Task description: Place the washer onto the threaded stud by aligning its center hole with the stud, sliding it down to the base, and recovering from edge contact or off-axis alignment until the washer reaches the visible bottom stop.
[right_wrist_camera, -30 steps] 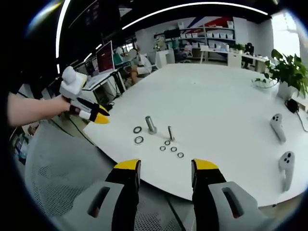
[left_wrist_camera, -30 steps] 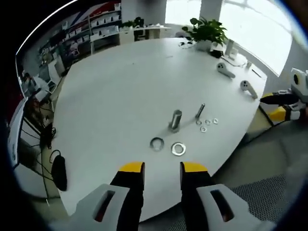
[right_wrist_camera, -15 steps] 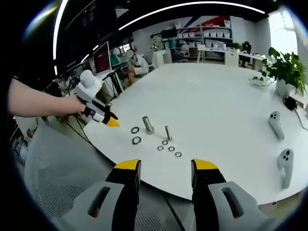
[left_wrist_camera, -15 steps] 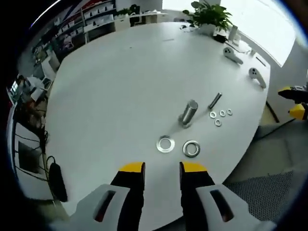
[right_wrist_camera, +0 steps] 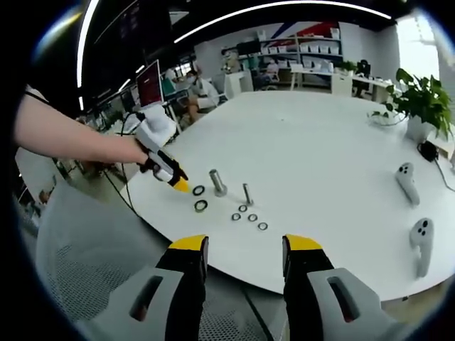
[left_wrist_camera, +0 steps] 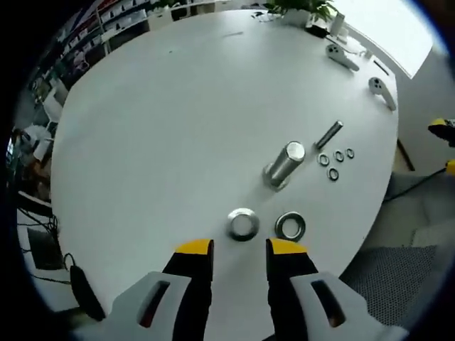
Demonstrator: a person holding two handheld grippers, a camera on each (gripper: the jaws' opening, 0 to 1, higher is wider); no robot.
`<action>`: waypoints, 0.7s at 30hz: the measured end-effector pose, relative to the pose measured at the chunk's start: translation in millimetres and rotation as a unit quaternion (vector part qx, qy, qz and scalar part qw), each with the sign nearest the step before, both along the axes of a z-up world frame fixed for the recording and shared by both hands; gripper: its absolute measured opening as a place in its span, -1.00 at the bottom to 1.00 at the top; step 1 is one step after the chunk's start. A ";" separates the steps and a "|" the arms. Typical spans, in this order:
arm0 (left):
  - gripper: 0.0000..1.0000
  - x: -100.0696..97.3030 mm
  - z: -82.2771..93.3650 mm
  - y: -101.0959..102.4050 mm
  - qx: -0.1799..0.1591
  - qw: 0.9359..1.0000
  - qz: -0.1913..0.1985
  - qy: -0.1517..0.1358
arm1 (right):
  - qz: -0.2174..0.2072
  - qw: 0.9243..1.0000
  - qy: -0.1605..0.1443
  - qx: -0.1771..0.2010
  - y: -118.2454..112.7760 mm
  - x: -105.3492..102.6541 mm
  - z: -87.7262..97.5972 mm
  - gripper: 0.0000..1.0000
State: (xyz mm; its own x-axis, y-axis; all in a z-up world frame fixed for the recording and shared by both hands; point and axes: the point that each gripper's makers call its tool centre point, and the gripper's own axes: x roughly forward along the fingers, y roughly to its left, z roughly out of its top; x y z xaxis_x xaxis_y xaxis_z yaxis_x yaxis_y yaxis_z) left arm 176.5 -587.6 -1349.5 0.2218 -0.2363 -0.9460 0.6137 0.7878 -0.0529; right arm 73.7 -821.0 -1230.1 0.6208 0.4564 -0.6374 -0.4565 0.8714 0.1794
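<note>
No legible markings. Your left gripper point(left_wrist_camera: 240, 249) hovers, jaws parted and empty, just short of the washer point(left_wrist_camera: 242, 224) lying flat near the threaded stud point(left_wrist_camera: 284, 164). Your right gripper point(right_wrist_camera: 244, 245) hangs open, empty, off the table point(right_wrist_camera: 334, 149).

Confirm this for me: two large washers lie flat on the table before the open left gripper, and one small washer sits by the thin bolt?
Not quite. The left gripper view shows three small washers beside the thin bolt, not one. The two large washers and the open left gripper are as you say.
</note>
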 end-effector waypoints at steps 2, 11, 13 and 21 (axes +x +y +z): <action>-0.44 1.1 -2.3 -3.0 0.002 1.000 -0.002 0.004 | 0.001 1.000 0.000 -0.001 0.1 -0.1 -0.2 -0.13; -0.44 7.5 -16.6 -4.0 0.034 0.999 -0.031 0.013 | 0.000 1.000 0.000 -0.001 -0.1 0.4 -0.4 -0.15; -0.44 7.1 -18.5 -4.5 0.035 0.999 -0.036 0.014 | 0.001 1.000 0.001 0.000 0.1 0.2 -0.5 -0.15; -0.46 11.2 -21.4 -8.9 0.043 0.997 -0.055 0.012 | -0.009 1.000 -0.003 0.004 -2.5 2.2 1.0 -0.16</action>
State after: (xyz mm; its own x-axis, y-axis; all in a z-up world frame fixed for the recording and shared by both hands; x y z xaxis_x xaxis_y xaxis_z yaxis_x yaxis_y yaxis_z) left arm 187.7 -596.4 -1370.9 0.1767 -0.1753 -0.9685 0.6963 0.7178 -0.0029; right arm 75.9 -823.5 -1229.1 0.6329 0.4501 -0.6300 -0.4414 0.8782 0.1841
